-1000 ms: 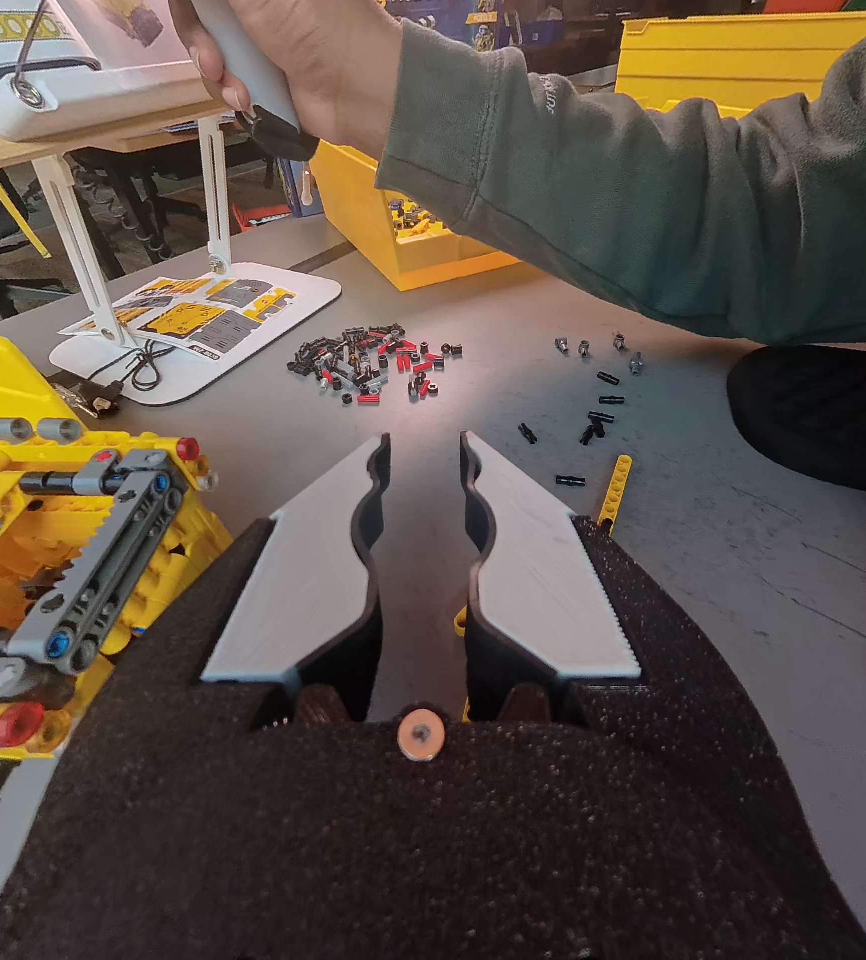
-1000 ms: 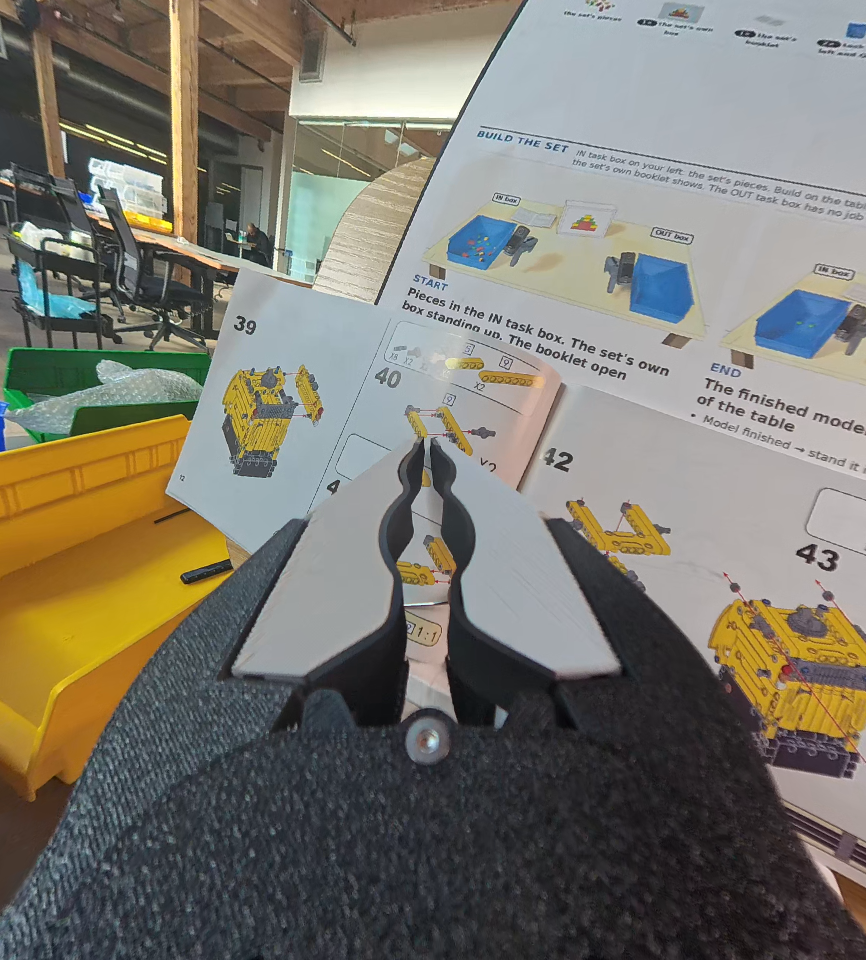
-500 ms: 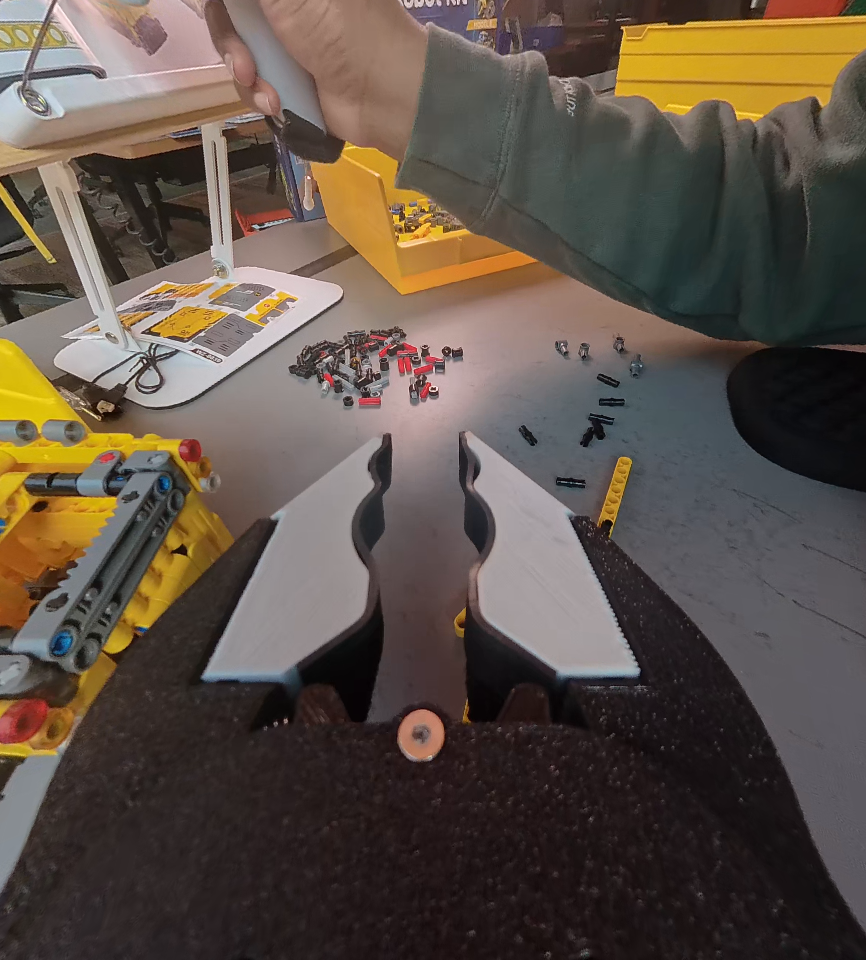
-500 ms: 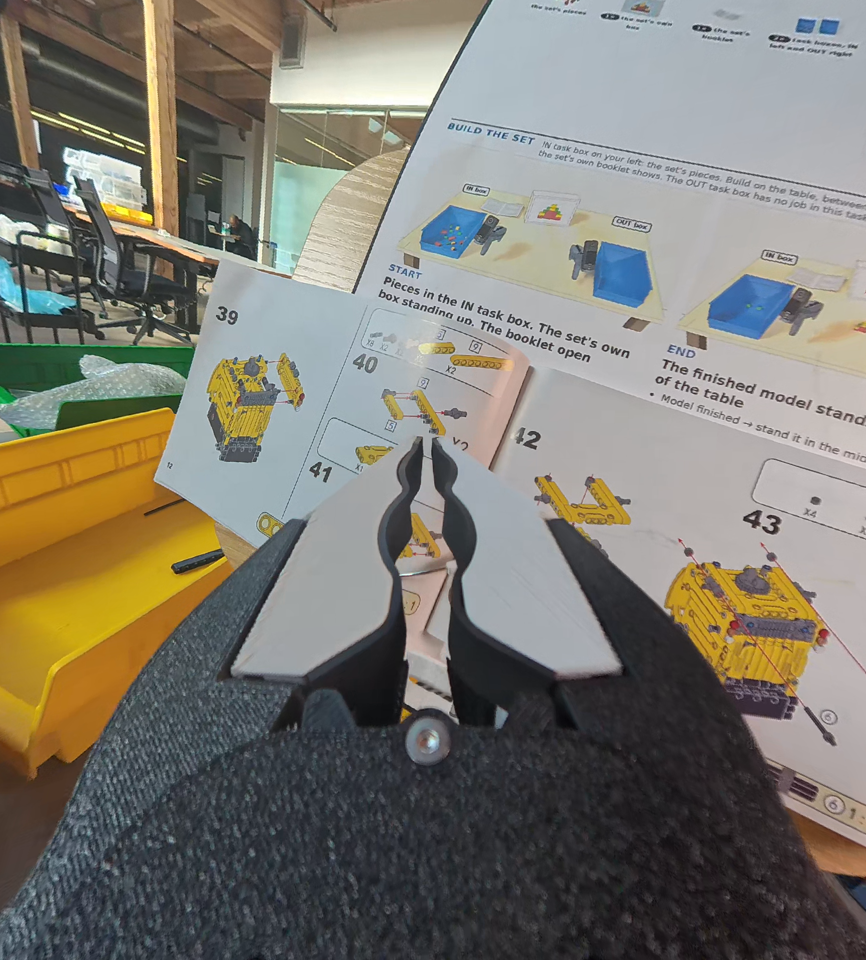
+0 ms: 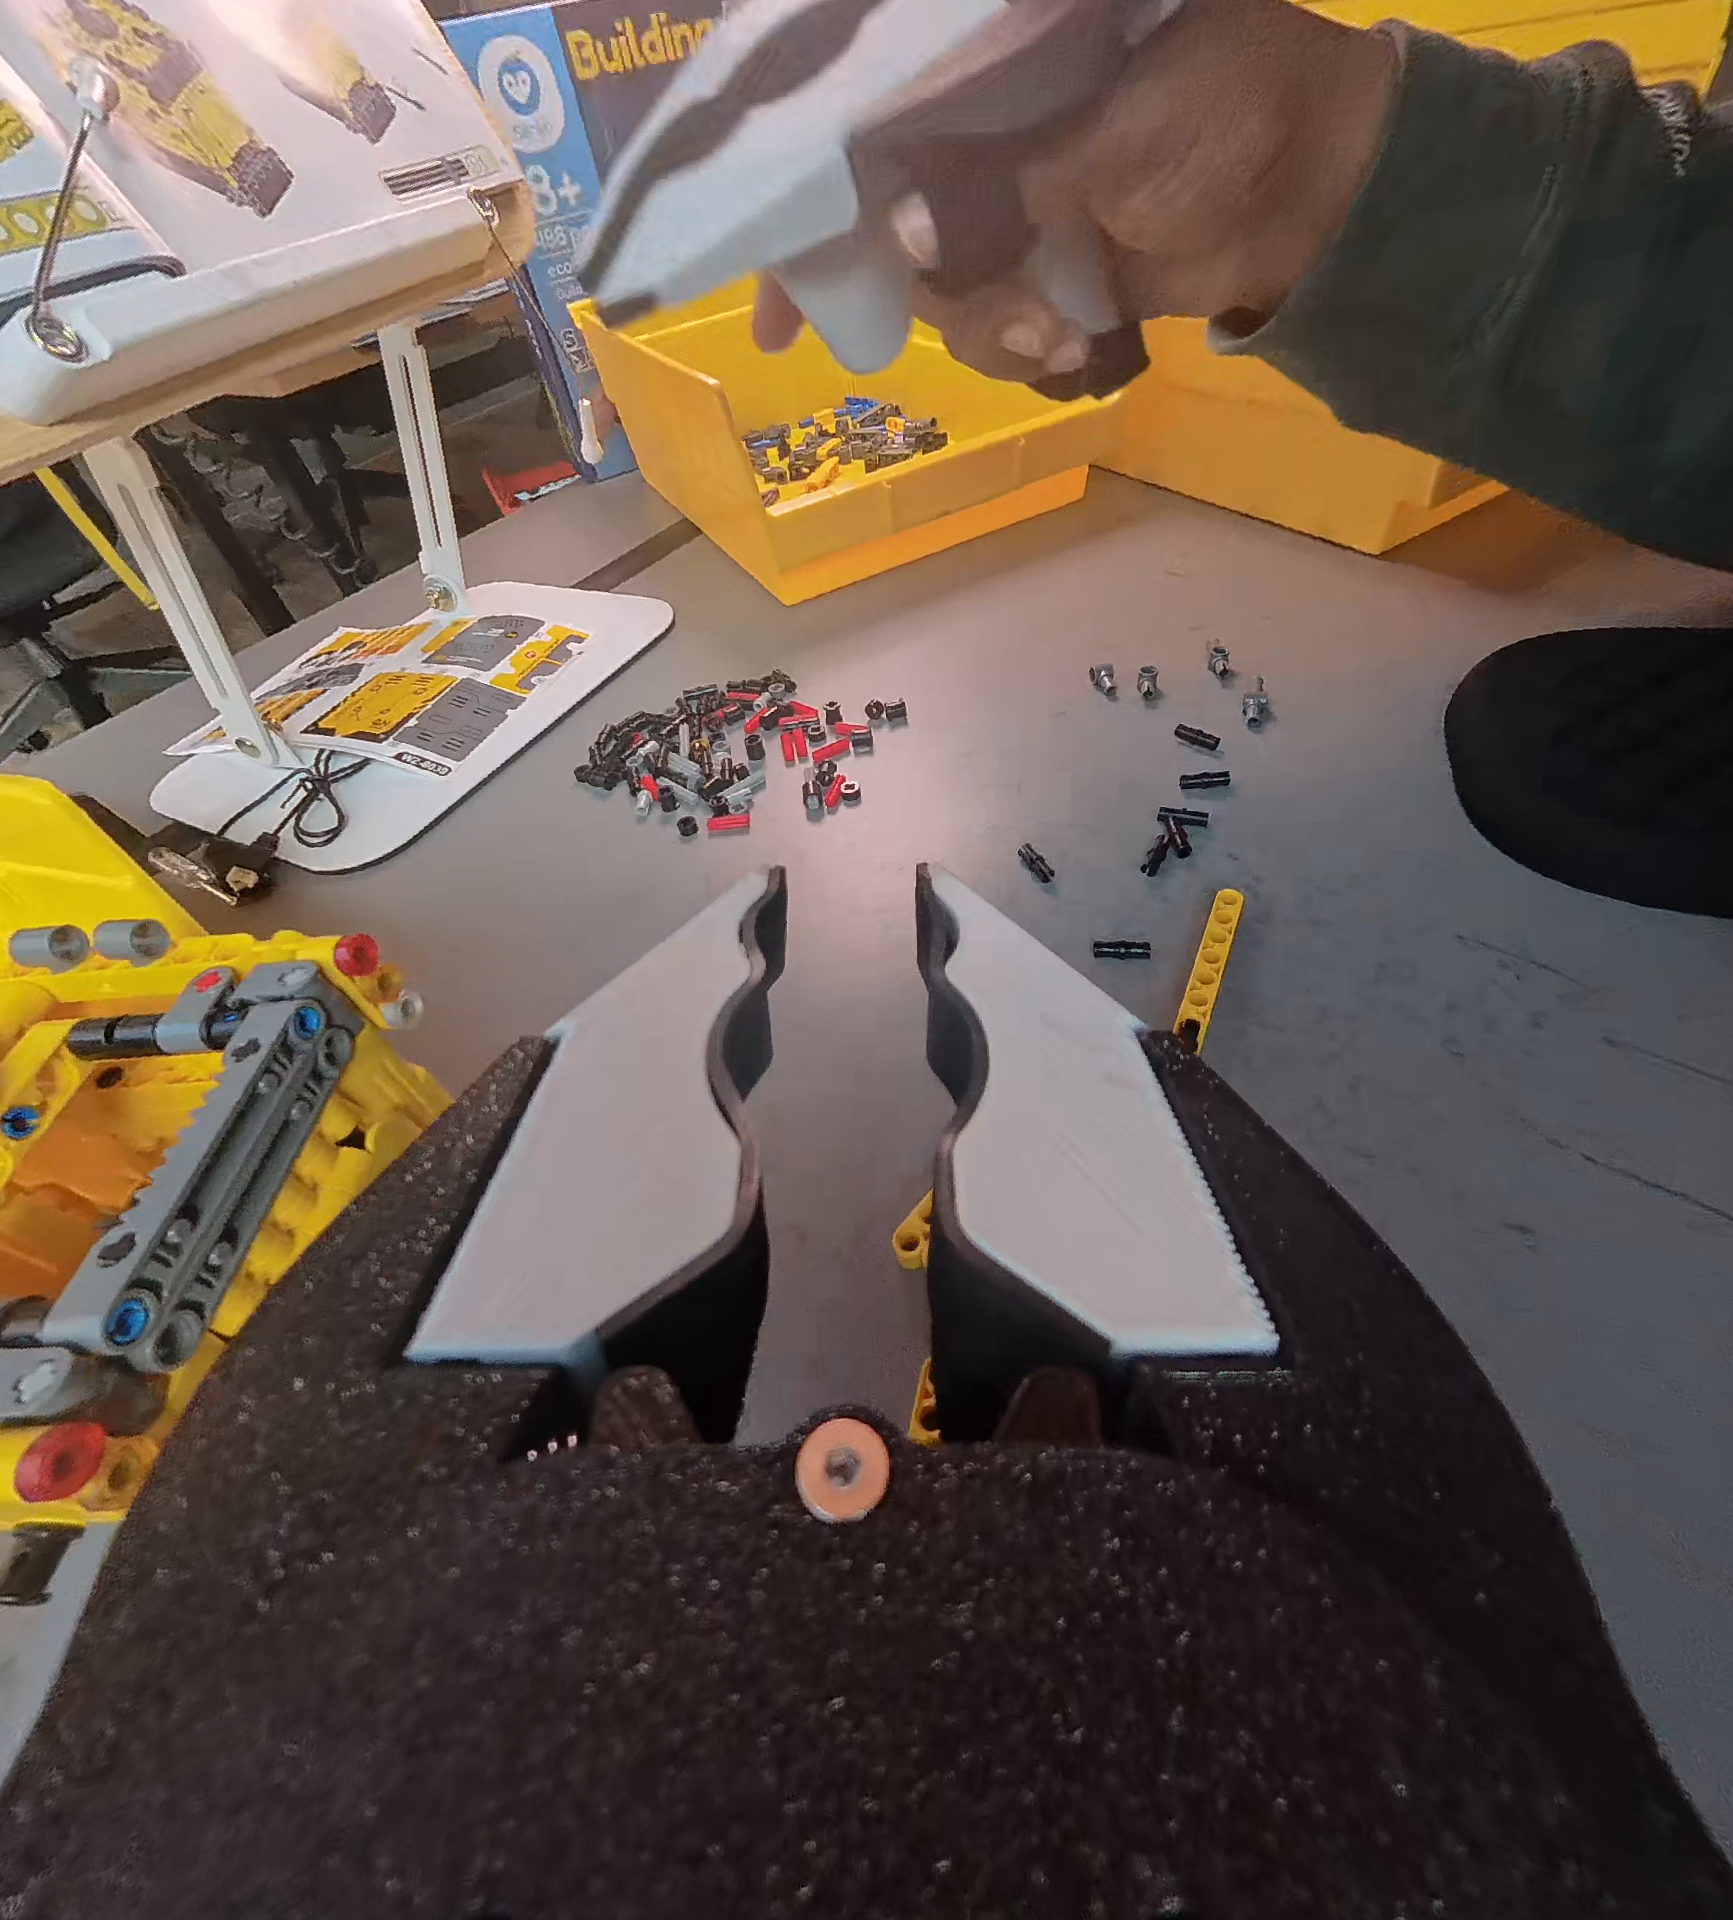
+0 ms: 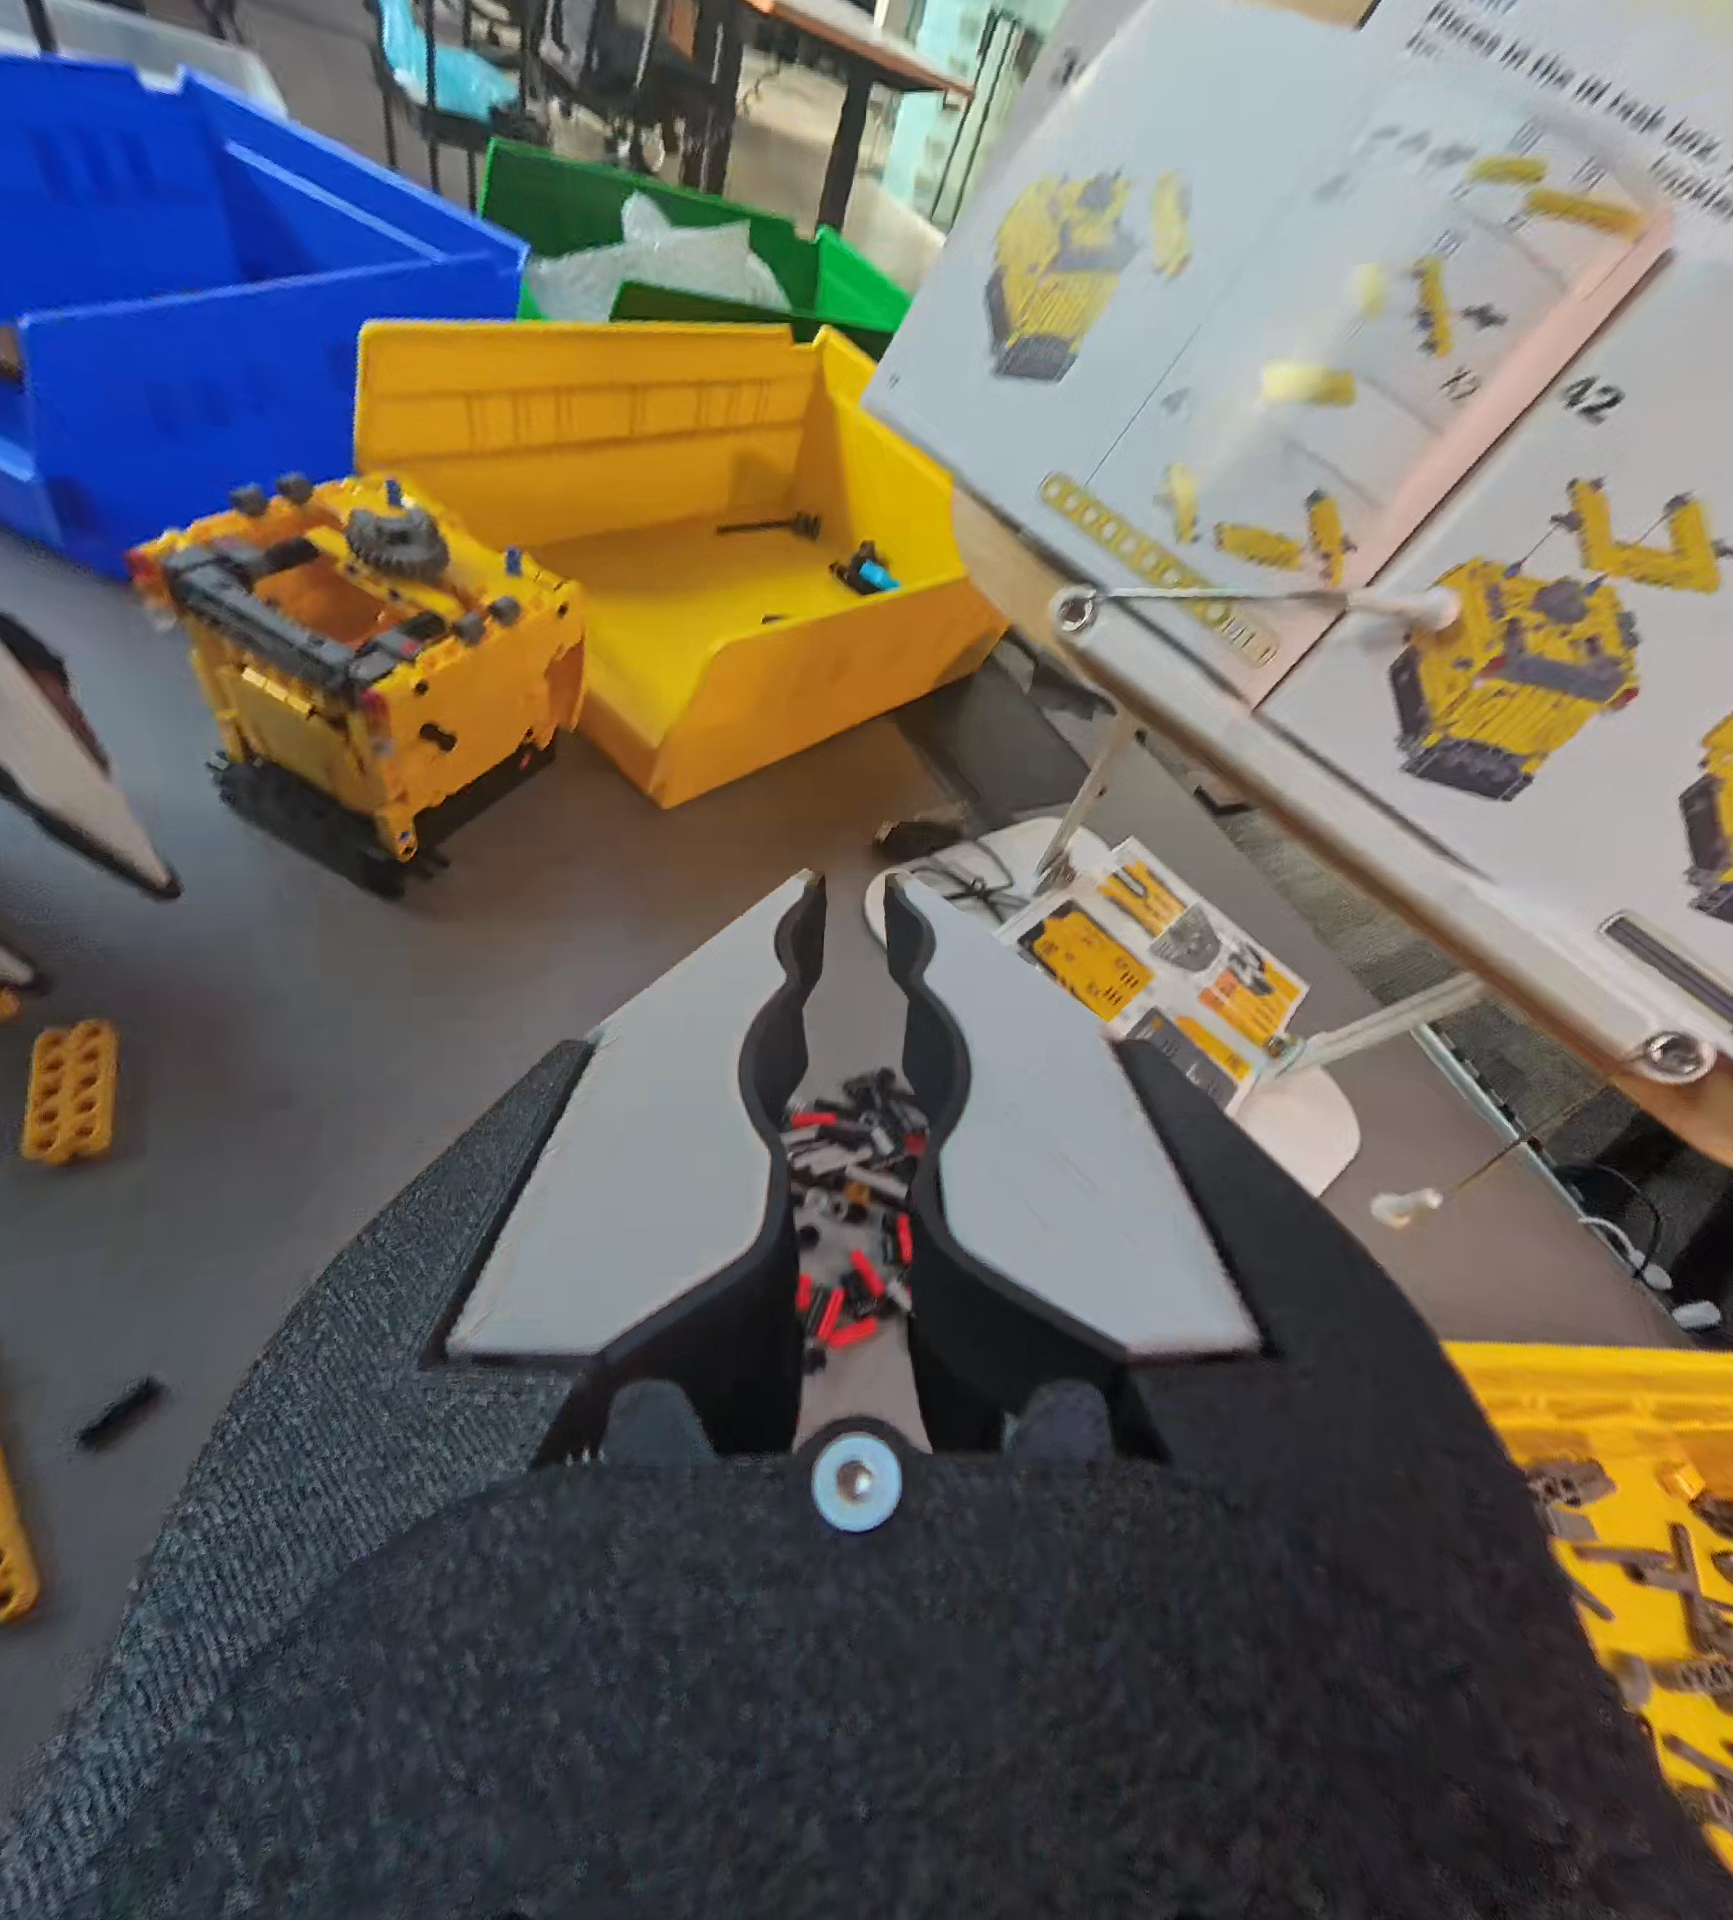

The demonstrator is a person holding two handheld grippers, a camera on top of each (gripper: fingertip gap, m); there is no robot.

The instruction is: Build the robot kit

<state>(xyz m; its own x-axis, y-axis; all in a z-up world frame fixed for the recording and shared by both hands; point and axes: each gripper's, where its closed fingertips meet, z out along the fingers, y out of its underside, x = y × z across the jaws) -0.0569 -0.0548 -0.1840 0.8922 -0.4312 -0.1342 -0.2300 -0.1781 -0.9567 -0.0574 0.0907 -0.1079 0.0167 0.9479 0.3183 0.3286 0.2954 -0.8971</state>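
My left gripper is open and empty, low over the grey table. A yellow brick vehicle model stands just to its left. A pile of small red, black and grey pins lies ahead of it. My right gripper hangs above that pile, its jaws a narrow gap apart and empty. Its blurred fingers show in a hand at the top of the left wrist view. The model and the left gripper's fingers show at left in the right wrist view.
An open booklet on a stand rises at the right, with a sticker sheet on the stand's base. A yellow bin of parts, a near-empty yellow bin and a blue bin ring the table. Loose black pins and yellow beams lie about. The grippers' ends are close to 15 cm from one another.
My right gripper has swung down from facing the booklet to above the pin pile, and its jaws have parted slightly. My left gripper has barely moved.
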